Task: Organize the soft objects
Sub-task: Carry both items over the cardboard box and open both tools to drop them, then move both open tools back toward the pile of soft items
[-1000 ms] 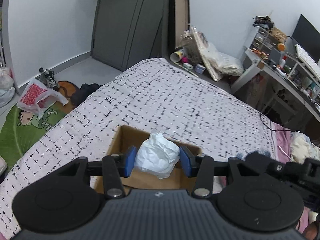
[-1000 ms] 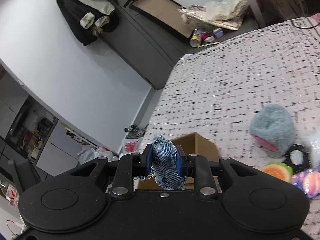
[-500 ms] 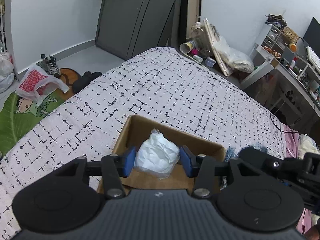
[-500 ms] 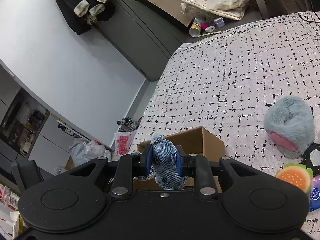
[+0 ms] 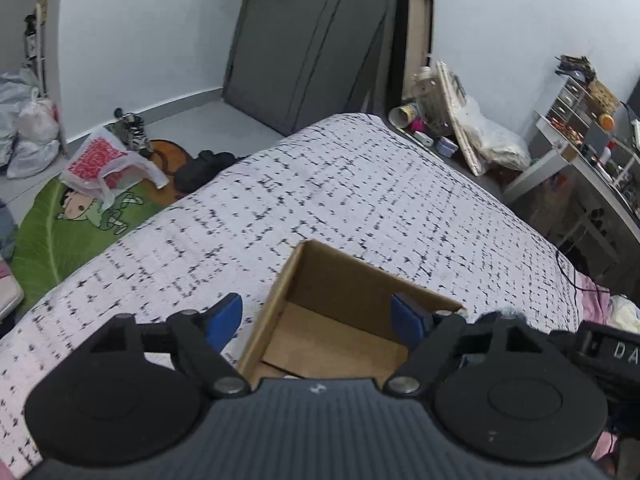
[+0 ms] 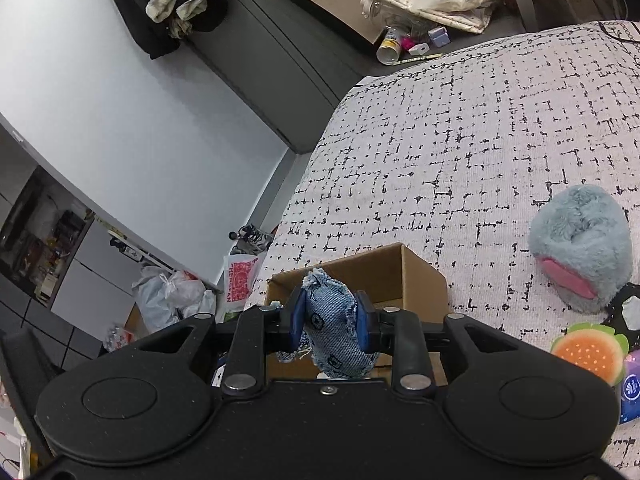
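Now left claw [image 5: 316,316] opening, empty, over box [image 5: 340,280] rim; right claw [image 6: 331,317] pinches denim pouch [image 6: 334,330], loosening; bed [image 5: 340,200] beyond bare.

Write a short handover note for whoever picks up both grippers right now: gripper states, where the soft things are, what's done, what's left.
Left gripper: jaws opening over the cardboard box, nothing between them.
Right gripper: its pads press a blue denim pouch, jaws starting to open, box just ahead.
On the bed: grey fluffy slipper, burger-shaped plush and a purple packet.
Done: cannot tell; the visible part of the box floor is bare.
Left: probably drop the pouch into the box, then collect the slipper, burger plush and packet.
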Available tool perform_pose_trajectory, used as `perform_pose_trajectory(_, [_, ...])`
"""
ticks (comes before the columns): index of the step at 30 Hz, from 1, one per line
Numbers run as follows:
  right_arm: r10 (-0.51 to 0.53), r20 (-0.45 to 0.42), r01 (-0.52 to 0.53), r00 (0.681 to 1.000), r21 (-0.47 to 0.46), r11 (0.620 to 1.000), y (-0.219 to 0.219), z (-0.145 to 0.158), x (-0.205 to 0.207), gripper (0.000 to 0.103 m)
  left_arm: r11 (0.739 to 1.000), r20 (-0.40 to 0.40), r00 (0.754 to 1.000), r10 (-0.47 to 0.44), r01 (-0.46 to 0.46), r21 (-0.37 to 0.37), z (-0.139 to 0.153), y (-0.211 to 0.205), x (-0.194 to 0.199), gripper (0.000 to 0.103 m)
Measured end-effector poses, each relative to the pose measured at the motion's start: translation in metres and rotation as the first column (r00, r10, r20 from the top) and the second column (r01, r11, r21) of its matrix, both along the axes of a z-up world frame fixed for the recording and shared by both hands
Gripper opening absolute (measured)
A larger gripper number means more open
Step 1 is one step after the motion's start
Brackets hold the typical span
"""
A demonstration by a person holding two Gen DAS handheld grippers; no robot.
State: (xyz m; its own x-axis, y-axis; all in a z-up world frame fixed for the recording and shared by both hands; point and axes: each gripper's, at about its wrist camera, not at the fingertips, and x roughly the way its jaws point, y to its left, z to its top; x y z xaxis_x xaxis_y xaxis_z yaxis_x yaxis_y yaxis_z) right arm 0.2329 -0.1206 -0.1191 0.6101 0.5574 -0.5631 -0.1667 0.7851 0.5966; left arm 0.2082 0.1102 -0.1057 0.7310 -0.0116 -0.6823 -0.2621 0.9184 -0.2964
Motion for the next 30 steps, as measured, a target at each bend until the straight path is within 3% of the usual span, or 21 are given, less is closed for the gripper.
perform_pose_trajectory(3, [0.02, 0.002, -0.02, 1.0, 0.022, 1.0, 0.004, 0.002, 0.003, 0.031, 1.0, -0.005, 1.0, 0.023, -0.023, 0.0, 0.0, 0.005, -0.004, 0.08])
perform_pose_trajectory(7, [0.039, 0.01, -0.04, 0.999, 0.045, 0.998, 0.007, 0.005, 0.005, 0.065, 0.999, -0.01, 0.999, 0.042, -0.042, -0.016, -0.001, 0.01, -0.006, 0.08])
perform_pose_trajectory(11, [0.033, 0.042, -0.034, 0.999, 0.012, 0.999, 0.0, 0.012, -0.003, 0.082, 0.999, -0.012, 0.999, 0.046, -0.046, 0.001, -0.001, 0.008, -0.005, 0.082])
perform_pose_trajectory(15, [0.033, 0.06, -0.03, 0.998, -0.05, 0.998, -0.017, 0.017, -0.015, 0.085, 0.999, 0.009, 0.999, 0.036, -0.036, 0.004, 0.002, 0.004, -0.008, 0.09])
perform_pose_trajectory(17, [0.037, 0.072, -0.03, 0.997, -0.089, 0.996, -0.031, 0.022, -0.024, 0.093, 1.0, 0.017, 0.999, 0.028, -0.028, 0.006, 0.005, 0.001, -0.009, 0.094])
perform_pose_trajectory(21, [0.061, 0.081, -0.049, 0.995, -0.142, 0.989, -0.041, 0.028, -0.033, 0.094, 1.0, 0.032, 0.999, 0.003, -0.003, -0.012, 0.008, -0.01, -0.013, 0.103])
perform_pose_trajectory(30, [0.063, 0.082, -0.045, 0.995, -0.201, 0.979, -0.076, 0.032, -0.048, 0.094, 0.998, 0.059, 0.996, -0.061, 0.06, 0.02, 0.026, -0.043, -0.015, 0.103])
